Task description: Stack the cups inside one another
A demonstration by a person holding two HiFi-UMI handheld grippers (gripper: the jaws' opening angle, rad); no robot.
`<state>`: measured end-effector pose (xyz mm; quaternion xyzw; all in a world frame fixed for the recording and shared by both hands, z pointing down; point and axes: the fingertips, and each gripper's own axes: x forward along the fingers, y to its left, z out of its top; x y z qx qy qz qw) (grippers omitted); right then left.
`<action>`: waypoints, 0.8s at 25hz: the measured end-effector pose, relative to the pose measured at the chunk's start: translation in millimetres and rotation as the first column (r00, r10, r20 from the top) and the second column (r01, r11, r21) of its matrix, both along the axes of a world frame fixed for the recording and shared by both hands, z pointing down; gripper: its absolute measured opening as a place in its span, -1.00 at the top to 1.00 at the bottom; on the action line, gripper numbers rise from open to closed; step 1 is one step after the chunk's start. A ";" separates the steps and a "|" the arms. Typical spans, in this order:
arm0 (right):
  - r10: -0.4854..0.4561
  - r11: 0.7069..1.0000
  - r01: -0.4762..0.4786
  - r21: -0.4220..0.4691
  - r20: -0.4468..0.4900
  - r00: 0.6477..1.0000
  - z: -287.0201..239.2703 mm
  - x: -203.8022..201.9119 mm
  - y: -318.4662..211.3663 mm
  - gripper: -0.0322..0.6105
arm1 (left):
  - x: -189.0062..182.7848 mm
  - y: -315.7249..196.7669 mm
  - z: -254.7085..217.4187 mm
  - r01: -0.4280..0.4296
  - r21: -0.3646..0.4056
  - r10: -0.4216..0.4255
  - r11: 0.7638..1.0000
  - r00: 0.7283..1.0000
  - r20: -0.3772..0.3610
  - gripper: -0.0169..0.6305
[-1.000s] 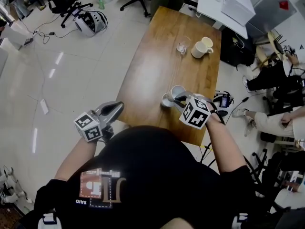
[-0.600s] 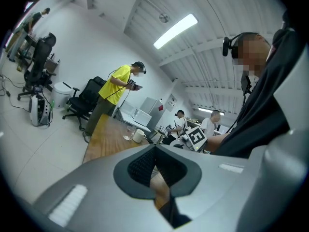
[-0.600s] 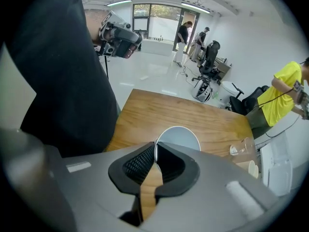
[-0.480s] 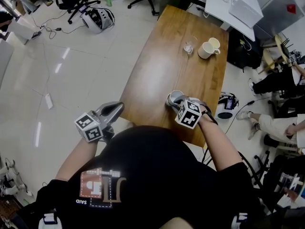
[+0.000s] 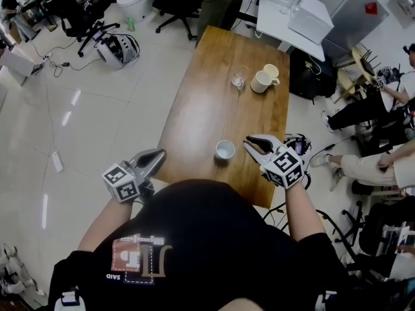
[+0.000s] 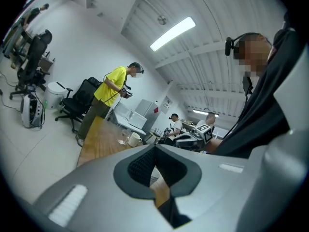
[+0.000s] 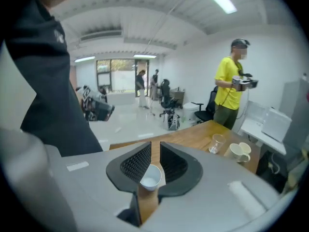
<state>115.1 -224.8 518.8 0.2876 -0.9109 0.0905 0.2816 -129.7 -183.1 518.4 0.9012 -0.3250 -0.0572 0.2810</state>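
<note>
opening above the wooden table (image 5: 214,102), your right gripper (image 5: 247,141) has its jaws spreading and pinches nothing. your left gripper (image 5: 162,153) hangs beyond the table's left side, jaws pressed together, empty. the white cup (image 5: 225,149) stands upright near the table's near edge, just beside the right tips, untouched. the danger i'd judge: swing those widening jaws sideways and you knock the cup off the edge. count: one table, two grippers, two cream mugs (image 5: 261,81) touching at the far end, one clear glass (image 5: 239,78) beside them, one white cup.
</note>
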 end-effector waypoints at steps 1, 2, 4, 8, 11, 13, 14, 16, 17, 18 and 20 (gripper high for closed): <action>0.057 0.998 -0.057 -0.005 0.074 0.996 -9.5 12.1 0.1 0.70 | 2.5 -4.4 -4.7 -0.013 0.010 0.013 1.000 1.000 -0.003 0.94; 0.110 0.994 -0.109 -0.015 0.136 0.985 -16.6 23.8 2.1 0.75 | 4.9 -8.7 -9.2 -0.029 0.022 0.029 0.999 1.000 -0.005 0.94; 0.203 0.979 -0.200 -0.038 0.229 0.952 -24.3 43.4 10.1 0.80 | 9.1 -16.2 -16.8 -0.067 0.045 0.067 0.997 0.998 -0.008 0.94; 0.368 0.928 -0.357 -0.104 0.403 0.838 -29.1 69.7 26.7 0.85 | 10.0 -28.9 -18.8 -0.130 0.055 0.131 0.990 0.991 -0.007 0.94; 0.487 0.866 -0.461 -0.192 0.528 0.696 -25.2 89.3 36.7 0.86 | 11.2 -39.2 -21.7 -0.164 0.067 0.164 0.984 0.986 0.000 0.94; 0.538 0.829 -0.507 -0.238 0.589 0.603 -26.0 101.8 44.4 0.86 | 13.0 -42.6 -27.2 -0.181 0.073 0.181 0.981 0.983 -0.003 0.94; 0.555 0.813 -0.526 -0.251 0.609 0.567 -28.2 108.1 47.9 0.86 | 13.9 -43.2 -29.9 -0.188 0.075 0.189 0.979 0.982 -0.004 0.94; 0.574 0.789 -0.556 -0.261 0.636 0.516 -35.6 119.9 53.1 0.86 | 14.7 -45.1 -33.5 -0.201 0.079 0.202 0.976 0.979 -0.005 0.94; 0.576 0.783 -0.564 -0.265 0.650 0.495 -39.2 125.1 55.0 0.86 | 15.0 -47.2 -34.9 -0.200 0.080 0.201 0.976 0.980 -0.005 0.94; 0.575 0.779 -0.568 -0.265 0.663 0.479 -43.1 129.9 56.6 0.86 | 15.7 -49.9 -36.1 -0.196 0.083 0.197 0.977 0.980 -0.004 0.94; 0.564 0.780 -0.574 -0.247 0.676 0.475 -53.3 138.6 58.5 0.86 | 19.7 -54.8 -38.5 -0.188 0.095 0.188 0.978 0.982 -0.001 0.94</action>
